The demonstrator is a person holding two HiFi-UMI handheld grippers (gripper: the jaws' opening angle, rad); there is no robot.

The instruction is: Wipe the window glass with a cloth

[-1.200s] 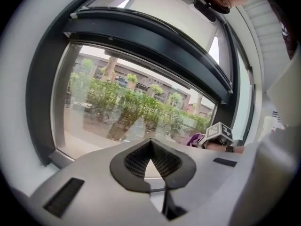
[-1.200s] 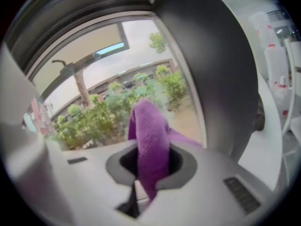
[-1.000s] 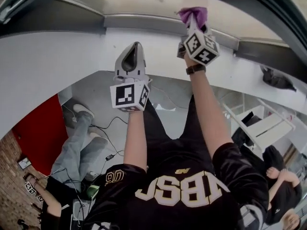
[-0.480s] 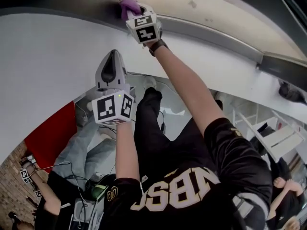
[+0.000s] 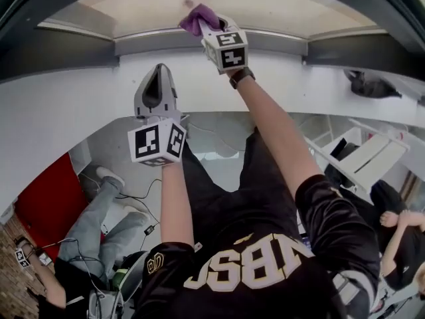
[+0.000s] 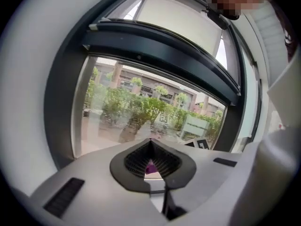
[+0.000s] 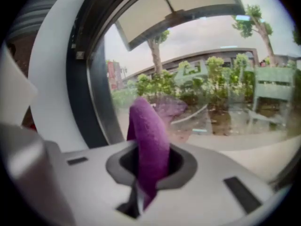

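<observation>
We pinch the soft, light cloth (image 7: 146, 121) (it bunches easily) at its fold with the fingers of our right gripper (image 7: 150, 147), close to the window glass (image 7: 221, 98); the fingers of our left gripper (image 6: 151, 144) are pressed together, empty.

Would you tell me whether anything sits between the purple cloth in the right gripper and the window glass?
Nothing visible does. The right gripper is shut on the purple fuzzy cloth, its tip facing bare window glass; the left gripper is off to its left.
</observation>
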